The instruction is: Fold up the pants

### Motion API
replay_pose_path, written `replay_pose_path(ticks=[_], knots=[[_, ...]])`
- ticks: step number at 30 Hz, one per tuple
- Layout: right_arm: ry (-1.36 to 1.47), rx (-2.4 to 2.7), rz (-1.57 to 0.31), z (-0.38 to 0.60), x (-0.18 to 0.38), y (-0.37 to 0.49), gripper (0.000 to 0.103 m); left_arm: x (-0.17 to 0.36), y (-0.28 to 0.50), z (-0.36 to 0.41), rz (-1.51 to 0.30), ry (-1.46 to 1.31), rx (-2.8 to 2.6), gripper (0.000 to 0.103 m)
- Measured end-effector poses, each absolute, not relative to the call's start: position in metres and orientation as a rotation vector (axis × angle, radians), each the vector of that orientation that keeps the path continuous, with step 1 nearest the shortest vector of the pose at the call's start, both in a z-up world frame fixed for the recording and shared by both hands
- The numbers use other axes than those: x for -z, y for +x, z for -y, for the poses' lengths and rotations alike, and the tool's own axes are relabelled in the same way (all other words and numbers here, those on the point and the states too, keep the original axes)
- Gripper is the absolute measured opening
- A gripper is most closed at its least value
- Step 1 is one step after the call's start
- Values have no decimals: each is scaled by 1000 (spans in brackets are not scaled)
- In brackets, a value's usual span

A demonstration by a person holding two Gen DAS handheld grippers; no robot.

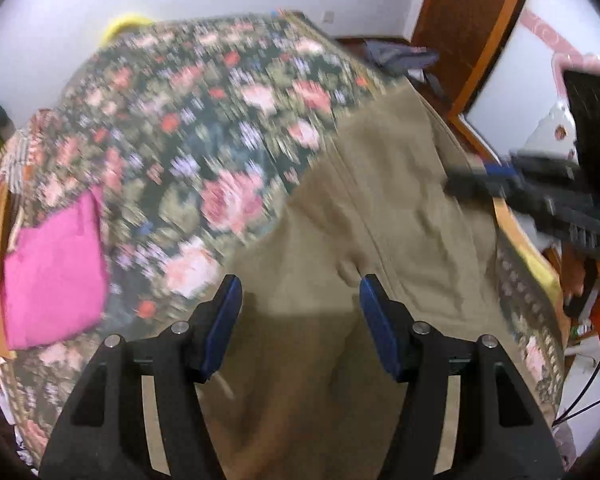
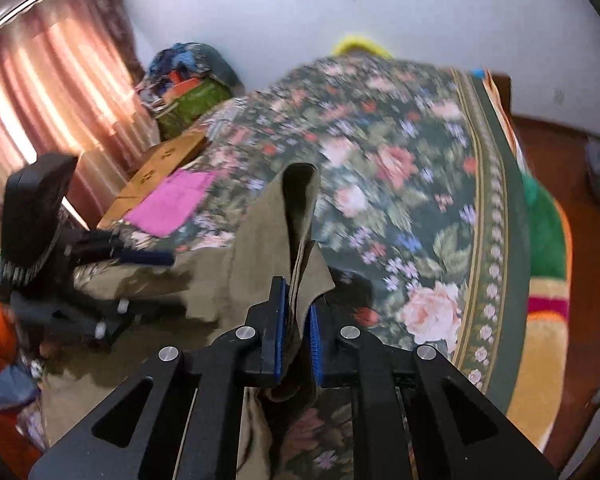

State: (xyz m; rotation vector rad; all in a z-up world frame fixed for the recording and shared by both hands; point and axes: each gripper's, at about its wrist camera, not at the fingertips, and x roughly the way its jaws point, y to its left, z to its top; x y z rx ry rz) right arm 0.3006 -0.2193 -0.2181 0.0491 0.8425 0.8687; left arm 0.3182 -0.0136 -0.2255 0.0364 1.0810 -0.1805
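- Blue-padded left gripper point(image 1: 298, 308) sits closest to its camera, jaws wide apart with nothing between them, hovering over the pants point(image 1: 380, 208).
- Bedspread point(image 1: 204, 128), floral and blurred, covers the bed and carries everything else.
- Pants, khaki, lie spread on the bedspread's right side in the left view, running from beneath the left gripper's open fingers toward the far edge of the bed; a seam runs up the cloth between the fingers.
- Right gripper point(image 2: 298, 320) has its jaws closed on a fold of the pants point(image 2: 300, 216); the pinched cloth rises past the pads into a raised, upright flap, while more fabric hangs down below the fingers.
- From the right view, the left gripper point(image 2: 148, 258) is off to the left, over the same cloth.
- Pink cloth point(image 1: 56, 264) lies flat, well apart from the pants, near the bed's left edge.
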Motion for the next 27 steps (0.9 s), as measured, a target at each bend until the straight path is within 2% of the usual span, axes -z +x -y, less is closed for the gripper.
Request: replay_pose_path(ticks=[4, 9, 14, 23, 27], knots=[[0, -910, -799, 215, 204, 280, 9, 190, 326, -8, -1004, -7, 140, 70], [4, -978, -792, 208, 197, 257, 9, 172, 347, -19, -974, 4, 106, 71], [-25, -1038, -806, 195, 198, 236, 10, 192, 343, -12, -1037, 36, 142, 71], [-91, -1087, -859, 179, 211, 209, 11, 226, 288, -3, -1112, 48, 192, 71], [-101, -1075, -881, 177, 213, 198, 15, 234, 275, -9, -1131, -3, 201, 71]])
